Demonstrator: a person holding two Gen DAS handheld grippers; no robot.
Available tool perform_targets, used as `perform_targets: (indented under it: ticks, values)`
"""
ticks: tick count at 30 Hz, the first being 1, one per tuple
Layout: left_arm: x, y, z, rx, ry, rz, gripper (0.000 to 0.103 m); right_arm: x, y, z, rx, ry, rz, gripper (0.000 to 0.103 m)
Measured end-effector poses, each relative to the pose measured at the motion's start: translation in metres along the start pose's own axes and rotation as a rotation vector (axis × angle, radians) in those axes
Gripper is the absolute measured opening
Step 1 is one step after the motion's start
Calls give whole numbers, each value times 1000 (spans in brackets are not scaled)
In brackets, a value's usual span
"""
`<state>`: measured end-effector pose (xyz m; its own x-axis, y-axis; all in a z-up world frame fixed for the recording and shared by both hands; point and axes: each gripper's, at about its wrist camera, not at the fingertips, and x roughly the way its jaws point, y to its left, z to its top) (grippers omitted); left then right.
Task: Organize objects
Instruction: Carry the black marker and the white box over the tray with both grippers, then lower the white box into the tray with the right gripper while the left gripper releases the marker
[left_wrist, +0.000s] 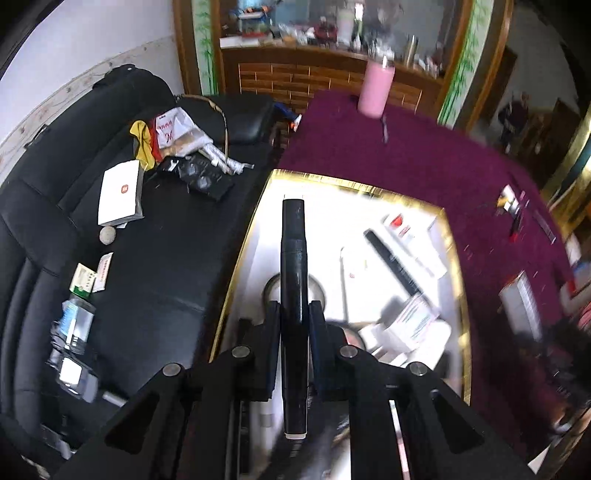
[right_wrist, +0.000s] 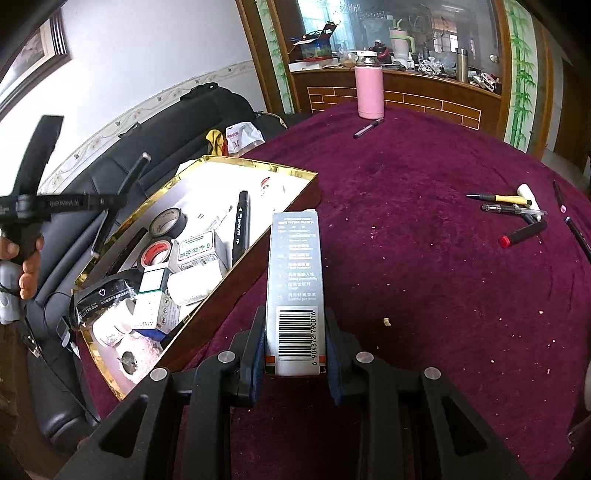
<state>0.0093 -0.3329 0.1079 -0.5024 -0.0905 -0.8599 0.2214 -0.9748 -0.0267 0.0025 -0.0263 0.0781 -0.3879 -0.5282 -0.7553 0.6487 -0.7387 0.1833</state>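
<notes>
The left gripper (left_wrist: 294, 325) is clamping its two fingers on a black marker (left_wrist: 293, 280), a long, thick pen with a glossy dark barrel and a pale tip at each end. The marker is standing lengthwise between the fingers, pointing away from the camera, and is hanging above a gold-rimmed box (left_wrist: 456, 266) with a white interior. Inside the box, seen blurred from this view, another black marker (left_wrist: 393, 258) is lying among small white cartons.

The right gripper (right_wrist: 294, 354) is clamping its fingers on a tall narrow carton (right_wrist: 295, 280), grey-blue with rows of small printed text, a white lower end and a black barcode. The carton is hanging over the tabletop (right_wrist: 424, 266), which is covered in a dark purple cloth, just beside the gold-rimmed box (right_wrist: 236, 162). From this view the box is holding rolls of tape (right_wrist: 168, 221), small cartons and a black marker.

Further off on the cloth, a pink flask (right_wrist: 368, 88) is standing upright with a pen (right_wrist: 367, 128) lying near it, and a cluster of pens (right_wrist: 517, 210) is lying to the right. A black sofa (left_wrist: 122, 280) is sitting beside the tabletop, strewn with small boxes.
</notes>
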Motion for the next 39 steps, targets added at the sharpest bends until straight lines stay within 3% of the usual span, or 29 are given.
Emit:
perform_targets:
  ticks: [23, 39]
  values:
    - [66, 2, 44, 155, 81, 101, 15, 10, 43, 16, -64, 12, -11, 30]
    - [91, 10, 43, 137, 107, 60, 15, 22, 83, 33, -144, 16, 10, 30]
